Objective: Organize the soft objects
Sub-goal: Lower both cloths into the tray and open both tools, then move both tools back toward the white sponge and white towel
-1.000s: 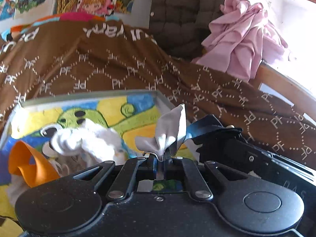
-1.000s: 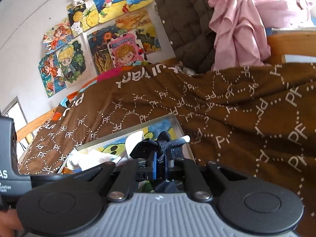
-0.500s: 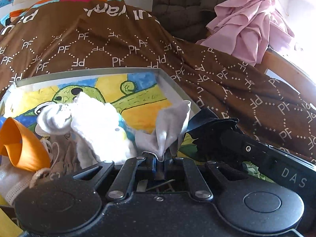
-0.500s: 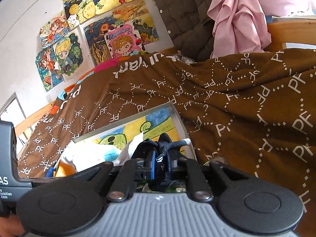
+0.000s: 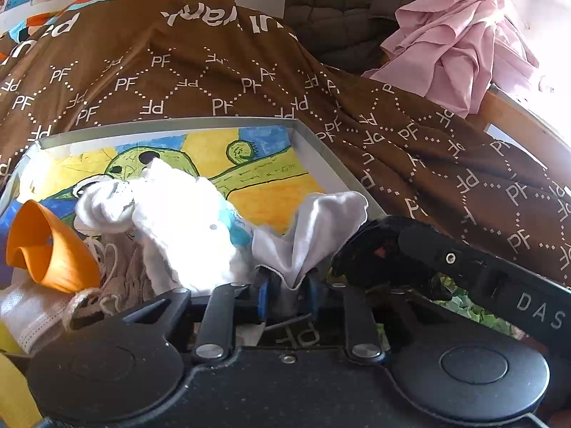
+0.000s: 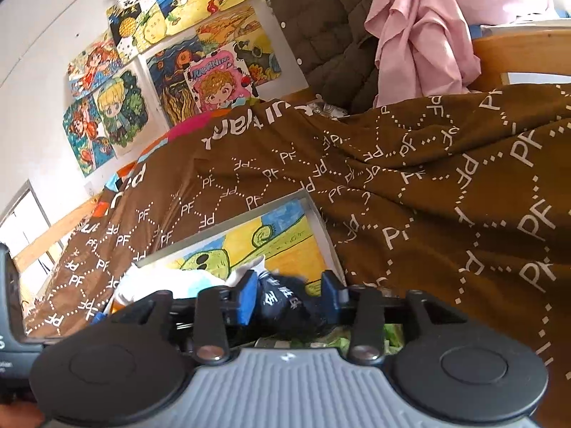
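A shallow grey box (image 5: 314, 142) with a painted bottom lies on the brown blanket. In the left wrist view a white sock (image 5: 321, 221) stands up between the blue pads (image 5: 263, 294) of my left gripper (image 5: 288, 290). Its jaws are opening and the pads stand off the cloth. In the right wrist view a dark navy sock (image 6: 285, 303) with white lettering lies between the blue pads (image 6: 247, 297) of my right gripper (image 6: 289, 294). Those jaws are opening too, over the box's near right corner. The right gripper's black body (image 5: 464, 267) sits just right of the white sock.
Inside the box lie a heap of white socks (image 5: 171, 221), an orange piece (image 5: 46, 249), a beige knit item with string (image 5: 117, 260) and a white mask (image 5: 21, 314). A brown patterned blanket (image 5: 249, 71) surrounds it. Pink cloth (image 5: 453, 35) and a quilted jacket (image 5: 339, 0) are behind.
Both grippers' jaws have parted: the left from a pinch on the white sock, the right from a pinch on the dark sock. Both socks have sunk lower into the box.
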`<move>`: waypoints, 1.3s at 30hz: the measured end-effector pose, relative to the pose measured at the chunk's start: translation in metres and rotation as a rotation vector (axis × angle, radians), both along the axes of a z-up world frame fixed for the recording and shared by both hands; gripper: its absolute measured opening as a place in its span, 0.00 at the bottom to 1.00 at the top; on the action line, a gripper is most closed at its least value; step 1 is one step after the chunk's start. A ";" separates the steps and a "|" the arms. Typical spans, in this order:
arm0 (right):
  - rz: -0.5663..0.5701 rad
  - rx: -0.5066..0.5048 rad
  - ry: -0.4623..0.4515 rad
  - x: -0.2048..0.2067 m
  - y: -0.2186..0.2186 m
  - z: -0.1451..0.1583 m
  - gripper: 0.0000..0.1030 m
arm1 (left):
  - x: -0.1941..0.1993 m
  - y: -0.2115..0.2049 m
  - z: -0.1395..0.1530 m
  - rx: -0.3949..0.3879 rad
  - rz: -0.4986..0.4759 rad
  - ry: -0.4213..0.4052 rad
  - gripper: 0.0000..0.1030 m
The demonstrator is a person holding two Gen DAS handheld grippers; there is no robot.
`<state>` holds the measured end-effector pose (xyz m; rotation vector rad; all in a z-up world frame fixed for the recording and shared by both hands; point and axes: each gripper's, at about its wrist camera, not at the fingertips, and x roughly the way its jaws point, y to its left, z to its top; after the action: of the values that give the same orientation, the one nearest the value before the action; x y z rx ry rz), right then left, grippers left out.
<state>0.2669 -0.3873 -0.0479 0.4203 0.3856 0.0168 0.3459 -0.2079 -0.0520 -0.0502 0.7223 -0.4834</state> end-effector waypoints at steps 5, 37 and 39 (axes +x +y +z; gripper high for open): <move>-0.014 0.019 -0.031 -0.010 -0.008 0.011 0.54 | -0.013 0.010 0.010 -0.017 0.023 -0.032 0.40; 0.044 -0.112 -0.220 -0.192 0.056 0.097 1.00 | -0.184 0.115 0.127 -0.140 0.111 -0.276 0.98; 0.048 -0.114 -0.215 -0.204 0.060 0.095 1.00 | -0.196 0.122 0.128 -0.138 0.116 -0.288 0.99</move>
<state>0.0628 -0.3270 0.0473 0.2926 0.1839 0.0857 0.1495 -0.0855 0.0755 -0.1481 0.4012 -0.4178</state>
